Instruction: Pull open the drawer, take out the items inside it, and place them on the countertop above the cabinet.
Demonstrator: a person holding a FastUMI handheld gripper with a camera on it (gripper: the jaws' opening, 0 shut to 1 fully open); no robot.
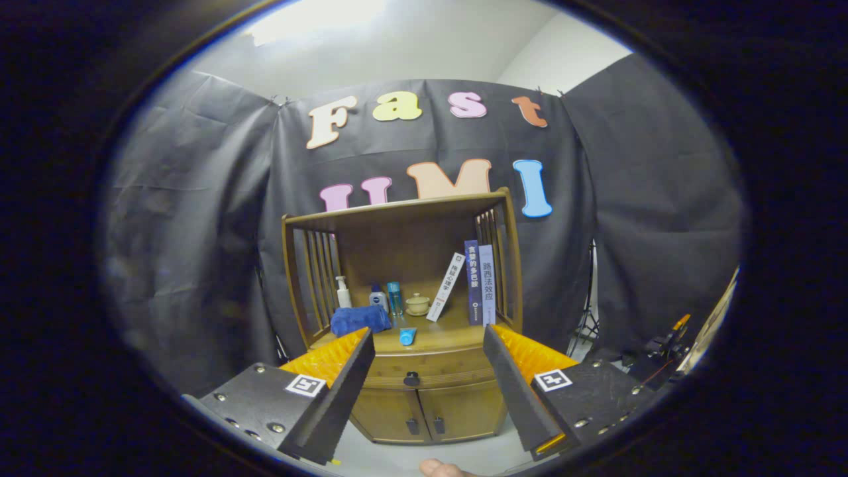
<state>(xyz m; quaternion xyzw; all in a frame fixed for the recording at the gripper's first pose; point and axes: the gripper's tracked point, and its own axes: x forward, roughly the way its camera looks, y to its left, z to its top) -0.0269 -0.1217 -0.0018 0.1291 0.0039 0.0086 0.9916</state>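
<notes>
A wooden cabinet (424, 397) stands ahead of me, beyond my fingers. Its drawer (430, 371) sits flush under the countertop, with a dark knob (411, 379) at its middle. On the countertop (450, 338) lie a folded blue cloth (360, 320) and a blue tube (407, 336). My gripper (429, 344) is open, its fingers spread wide on either side of the drawer front, apart from it, with nothing between them.
Behind the cloth stand a white pump bottle (342, 292), a small white-and-blue bottle (378, 297), a blue bottle (395, 298) and a lidded pot (417, 304). Three books (480, 281) lean at the right. Two doors (424, 414) sit under the drawer. A fingertip (440, 469) shows below.
</notes>
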